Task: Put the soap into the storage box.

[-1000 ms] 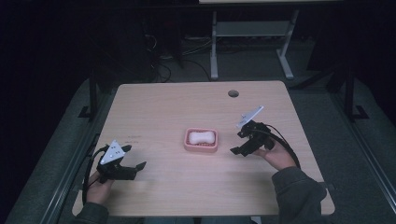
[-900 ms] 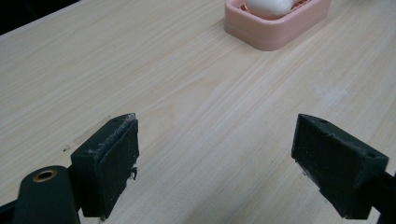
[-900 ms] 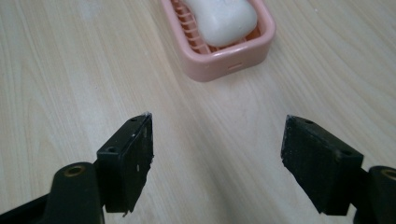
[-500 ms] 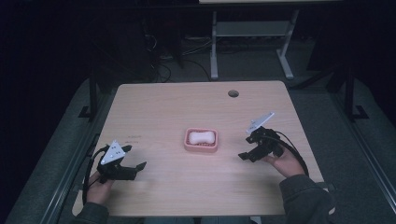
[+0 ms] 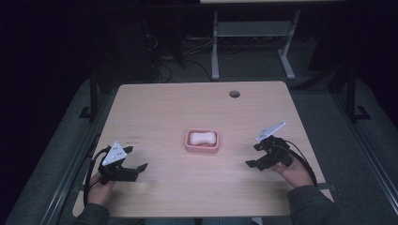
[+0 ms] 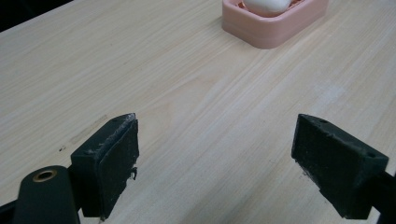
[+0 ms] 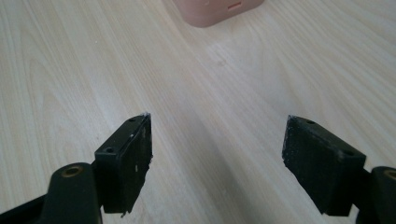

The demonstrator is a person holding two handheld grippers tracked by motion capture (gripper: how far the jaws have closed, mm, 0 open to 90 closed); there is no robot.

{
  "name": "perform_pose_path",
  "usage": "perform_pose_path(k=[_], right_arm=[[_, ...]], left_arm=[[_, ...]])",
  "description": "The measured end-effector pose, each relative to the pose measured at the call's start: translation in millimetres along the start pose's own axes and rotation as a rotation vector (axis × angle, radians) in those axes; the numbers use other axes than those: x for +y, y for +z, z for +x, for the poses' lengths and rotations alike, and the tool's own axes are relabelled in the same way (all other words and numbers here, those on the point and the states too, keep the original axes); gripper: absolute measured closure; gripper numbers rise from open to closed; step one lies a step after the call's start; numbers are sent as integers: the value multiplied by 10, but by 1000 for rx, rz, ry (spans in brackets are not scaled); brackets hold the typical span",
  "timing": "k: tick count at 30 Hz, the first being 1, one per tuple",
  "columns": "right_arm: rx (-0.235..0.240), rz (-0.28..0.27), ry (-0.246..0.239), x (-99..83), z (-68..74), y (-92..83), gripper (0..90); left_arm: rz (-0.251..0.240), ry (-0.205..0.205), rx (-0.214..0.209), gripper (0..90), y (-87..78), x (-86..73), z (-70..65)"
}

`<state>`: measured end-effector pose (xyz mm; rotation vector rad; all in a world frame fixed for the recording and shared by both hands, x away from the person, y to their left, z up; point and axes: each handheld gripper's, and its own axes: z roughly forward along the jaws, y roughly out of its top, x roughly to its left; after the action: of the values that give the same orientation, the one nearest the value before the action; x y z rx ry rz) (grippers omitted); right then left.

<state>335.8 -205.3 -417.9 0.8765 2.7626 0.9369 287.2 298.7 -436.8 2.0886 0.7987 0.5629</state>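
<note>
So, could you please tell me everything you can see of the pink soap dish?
The soap dish is a pink rounded rectangle, seemingly plastic, with a thick rim and a small slot in one side wall. It sits flat at the middle of the wooden table, holding a white soap bar. Both grippers stand apart from it.

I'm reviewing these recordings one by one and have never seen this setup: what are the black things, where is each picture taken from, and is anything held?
A person sits at a pale wooden table holding a black two-jaw hand gripper in each hand: the left gripper and the right gripper. One picture looks down from above; the other two come from cameras riding on each gripper, looking along its jaws. In the middle lies a pink rectangular soap dish with a white soap bar in it. Both grippers are open and hold nothing.
</note>
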Motion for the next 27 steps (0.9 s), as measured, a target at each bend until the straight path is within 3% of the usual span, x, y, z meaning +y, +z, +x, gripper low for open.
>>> perform_pose_path(k=[5, 17, 22, 27], right_arm=[[-2, -12, 14, -112, 9, -32, 234], [-20, -42, 41, -379, 70, -167, 234], [-28, -49, 55, -511, 85, -204, 234], [-35, -66, 81, -645, 87, -224, 234]], left_arm=[[7, 15, -2, 144, 2, 0, 1], [11, 9, -8, 144, 14, -1, -22], [21, 30, -13, 144, 9, 7, -18], [11, 17, -16, 144, 19, 3, -35]])
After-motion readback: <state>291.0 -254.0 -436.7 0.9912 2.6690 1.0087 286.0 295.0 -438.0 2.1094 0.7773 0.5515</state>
